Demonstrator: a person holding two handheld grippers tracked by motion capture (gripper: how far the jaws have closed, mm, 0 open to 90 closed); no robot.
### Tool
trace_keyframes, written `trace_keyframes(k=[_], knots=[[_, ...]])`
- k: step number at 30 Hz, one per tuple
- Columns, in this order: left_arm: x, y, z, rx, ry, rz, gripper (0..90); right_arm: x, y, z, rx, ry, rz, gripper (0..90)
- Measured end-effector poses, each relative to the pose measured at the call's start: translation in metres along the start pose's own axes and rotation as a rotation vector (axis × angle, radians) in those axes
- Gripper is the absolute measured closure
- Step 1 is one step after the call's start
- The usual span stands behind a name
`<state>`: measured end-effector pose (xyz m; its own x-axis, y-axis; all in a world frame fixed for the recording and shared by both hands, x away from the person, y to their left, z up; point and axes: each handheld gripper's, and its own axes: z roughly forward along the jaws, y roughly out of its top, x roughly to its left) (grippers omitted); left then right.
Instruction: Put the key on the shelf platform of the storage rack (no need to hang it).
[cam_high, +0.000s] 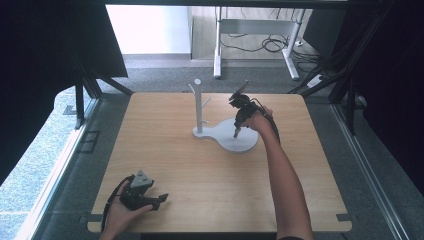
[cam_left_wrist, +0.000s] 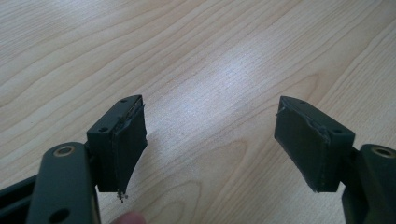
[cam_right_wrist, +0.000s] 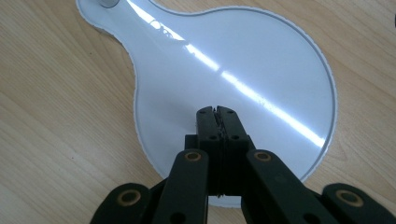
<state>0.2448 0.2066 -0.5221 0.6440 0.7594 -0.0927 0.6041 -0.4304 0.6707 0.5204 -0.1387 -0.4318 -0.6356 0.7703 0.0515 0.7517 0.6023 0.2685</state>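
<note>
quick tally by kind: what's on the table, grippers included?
White stand with pegged post: 1
Grippers: 2, left gripper open, resting near the front edge; right gripper shut, tips down over the stand's round base
Total: 3

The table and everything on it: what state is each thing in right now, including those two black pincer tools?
Left gripper: jaws wide open, nothing between them, low over bare wood near the table's front edge.
Right gripper: jaws shut with nothing between them, tips pointing down at the round part of the white base.
White stand: upright on its base, pegs bare.
White base: flat on the table, glossy.
Table: light wood.
</note>
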Motion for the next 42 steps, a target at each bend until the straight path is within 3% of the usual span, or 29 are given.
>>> trace_keyframes(k=[17,38,42], knots=[[-0.004,0.001,0.003,0.002,-0.005,0.006,25.1,-0.006,-0.002,0.009,-0.032,-0.027,0.028,89.8],[-0.005,0.001,0.005,0.015,-0.006,0.011,25.0,-0.02,-0.012,0.034,-0.006,-0.044,0.062,88.7],[-0.005,0.0,0.005,0.02,-0.008,0.015,25.1,-0.02,-0.013,0.035,-0.007,-0.039,0.05,83.2]])
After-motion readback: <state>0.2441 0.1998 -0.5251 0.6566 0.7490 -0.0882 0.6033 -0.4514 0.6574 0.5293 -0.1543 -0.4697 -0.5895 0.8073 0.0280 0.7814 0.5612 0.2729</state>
